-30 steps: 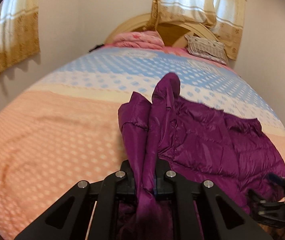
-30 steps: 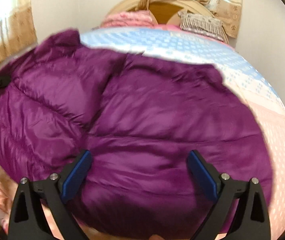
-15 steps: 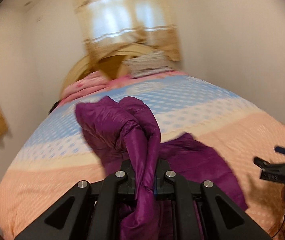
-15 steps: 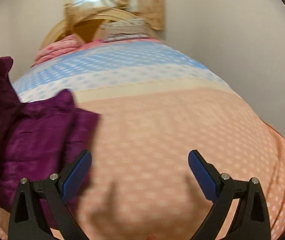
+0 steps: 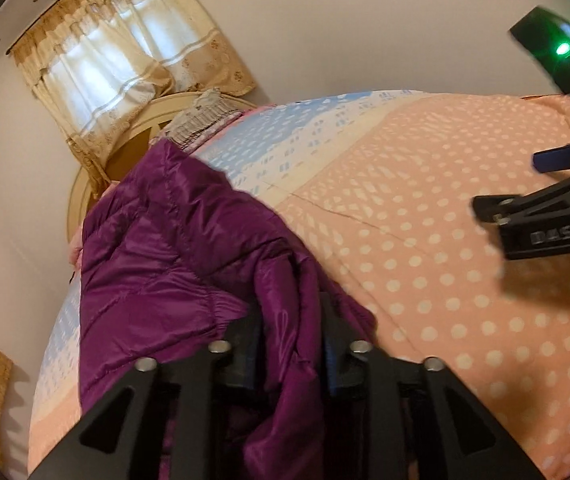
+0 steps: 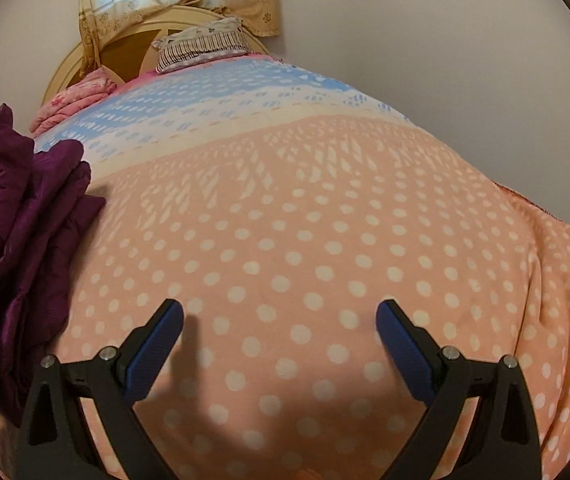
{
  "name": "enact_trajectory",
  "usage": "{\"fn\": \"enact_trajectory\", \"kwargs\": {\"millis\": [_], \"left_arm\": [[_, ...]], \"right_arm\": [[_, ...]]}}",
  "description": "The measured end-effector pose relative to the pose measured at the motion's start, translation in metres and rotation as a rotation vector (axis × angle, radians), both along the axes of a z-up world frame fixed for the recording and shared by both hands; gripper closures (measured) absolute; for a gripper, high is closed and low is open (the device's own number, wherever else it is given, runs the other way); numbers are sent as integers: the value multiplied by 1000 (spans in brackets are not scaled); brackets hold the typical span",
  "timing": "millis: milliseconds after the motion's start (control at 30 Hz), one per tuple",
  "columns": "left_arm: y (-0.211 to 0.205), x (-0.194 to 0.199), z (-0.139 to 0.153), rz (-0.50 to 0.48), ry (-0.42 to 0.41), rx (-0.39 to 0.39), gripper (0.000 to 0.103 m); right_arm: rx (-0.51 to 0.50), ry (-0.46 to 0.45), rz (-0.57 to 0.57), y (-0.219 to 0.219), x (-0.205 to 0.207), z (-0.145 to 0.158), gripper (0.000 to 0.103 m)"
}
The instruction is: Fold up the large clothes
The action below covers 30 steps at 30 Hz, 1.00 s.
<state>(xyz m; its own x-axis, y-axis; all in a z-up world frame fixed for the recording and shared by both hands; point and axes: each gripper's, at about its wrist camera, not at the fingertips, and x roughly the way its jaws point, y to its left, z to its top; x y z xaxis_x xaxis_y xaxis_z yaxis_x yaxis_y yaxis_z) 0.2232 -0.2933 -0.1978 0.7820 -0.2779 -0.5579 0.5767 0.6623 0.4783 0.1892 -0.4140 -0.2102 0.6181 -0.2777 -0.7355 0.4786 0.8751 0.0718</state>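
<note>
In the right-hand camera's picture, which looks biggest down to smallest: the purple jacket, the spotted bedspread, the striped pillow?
1. Spotted bedspread
2. Purple jacket, though cut off at the edge
3. Striped pillow, far from the camera, so it looks small

The left gripper is pointed downward and rolled to one side, and its jaws are opening, with a fold of the purple jacket seen between them; whether the pads still press on it cannot be told for certain. The right gripper is tilted downward with its blue pads spread wide and nothing held.
</note>
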Motion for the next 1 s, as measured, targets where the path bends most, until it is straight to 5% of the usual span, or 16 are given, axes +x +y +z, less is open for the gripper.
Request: {"fn": "enact_trajectory", "kwargs": {"millis": [100, 167, 267, 633, 833, 1000], "left_arm": [[0, -27, 26, -25, -73, -13, 51], [12, -40, 47, -31, -114, -55, 12], [40, -41, 77, 0, -130, -132, 11], [168, 104, 90, 579, -13, -236, 10], [193, 152, 83, 729, 39, -329, 10], [180, 177, 77, 724, 88, -396, 10]], "right_arm": [[6, -9, 1, 2, 3, 4, 5], [5, -24, -7, 2, 5, 10, 11], [15, -46, -10, 2, 10, 26, 28], [-79, -170, 199, 113, 105, 128, 35], [-39, -141, 209, 164, 162, 128, 45], [-31, -120, 208, 171, 176, 102, 45]]}}
